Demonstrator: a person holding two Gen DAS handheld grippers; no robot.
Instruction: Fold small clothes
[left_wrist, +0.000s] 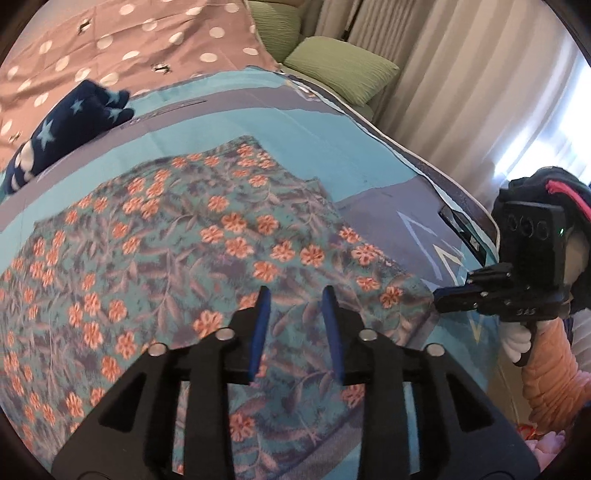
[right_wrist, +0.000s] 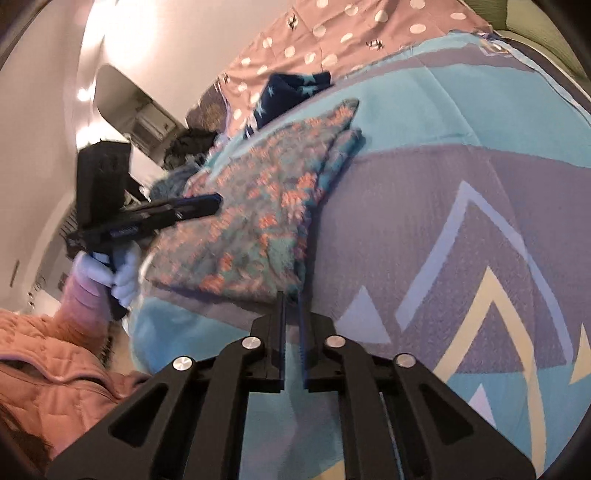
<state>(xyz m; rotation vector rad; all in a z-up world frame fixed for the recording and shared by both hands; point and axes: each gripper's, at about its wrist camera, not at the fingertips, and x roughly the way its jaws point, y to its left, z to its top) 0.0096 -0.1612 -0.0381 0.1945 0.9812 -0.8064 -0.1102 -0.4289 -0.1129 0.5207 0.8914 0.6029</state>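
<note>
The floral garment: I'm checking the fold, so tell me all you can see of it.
The floral garment is soft teal cloth printed with orange flowers and grey leaves. It lies flat on the blue patterned blanket, folded into layers whose edges show at its far end. The left tool hovers open above it; no pad presses it.

No txt you can read for sure in either view. Closest candidates:

- Raised mark (left_wrist: 526, 311) on the black body of the right gripper (left_wrist: 437, 297): approx 3 chars, too soft to make out.
- Small label (left_wrist: 473, 243) at the edge of the bedspread (left_wrist: 332, 147): dark print on white, too small and skewed to read.
- Bluish sticker (right_wrist: 123, 232) on the side of the left gripper (right_wrist: 218, 201): blurred, no letters or nos. come through.

No brand, no. or sign elsewhere that you can read.
</note>
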